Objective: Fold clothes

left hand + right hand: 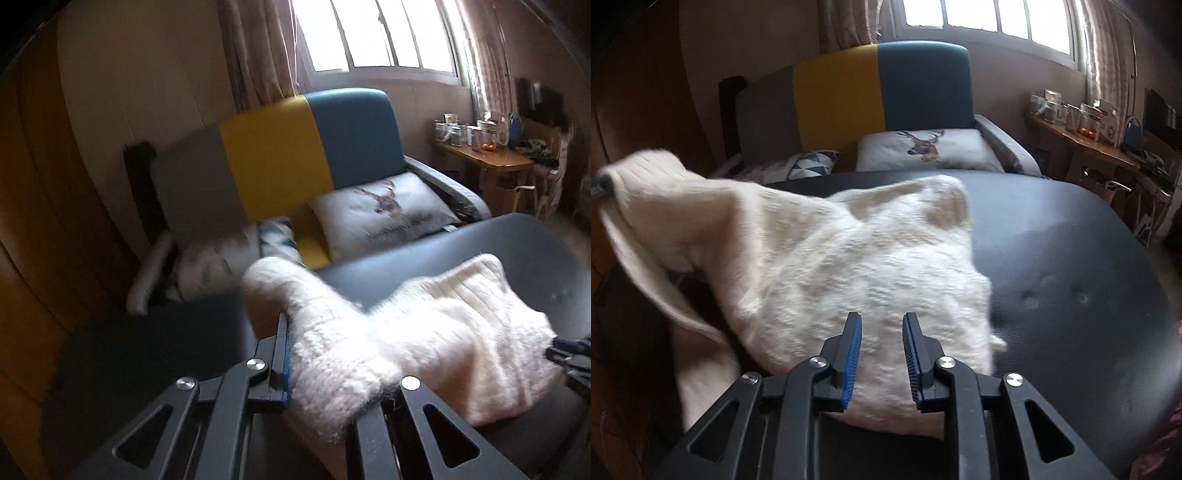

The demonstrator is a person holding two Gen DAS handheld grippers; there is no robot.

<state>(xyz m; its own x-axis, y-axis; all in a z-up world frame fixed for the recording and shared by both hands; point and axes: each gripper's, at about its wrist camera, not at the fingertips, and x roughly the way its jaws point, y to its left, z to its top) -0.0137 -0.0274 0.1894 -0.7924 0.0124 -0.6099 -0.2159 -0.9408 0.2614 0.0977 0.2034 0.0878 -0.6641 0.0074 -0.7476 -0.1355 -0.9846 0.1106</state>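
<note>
A white fluffy knit sweater (pixel 849 258) lies on a black padded table (pixel 1071 258). Its left part is lifted off the surface. In the left wrist view the sweater (pixel 424 325) drapes over my left gripper (pixel 299 325), which is shut on the knit. One blue-padded finger (pixel 282 354) shows and the other is hidden under the wool. My right gripper (pixel 881 332) hovers open just over the sweater's near edge, nothing between its pads. The left gripper (pixel 602 188) shows at the far left edge of the right wrist view, holding the raised part. The right gripper (pixel 569 354) shows at the left wrist view's right edge.
Beyond the table stands a sofa (pixel 879 88) with grey, yellow and teal back panels and a deer-print cushion (pixel 923 147). A wooden side table (pixel 1089 140) with jars is at the right under the window. Wooden panelling (pixel 37 221) is at the left.
</note>
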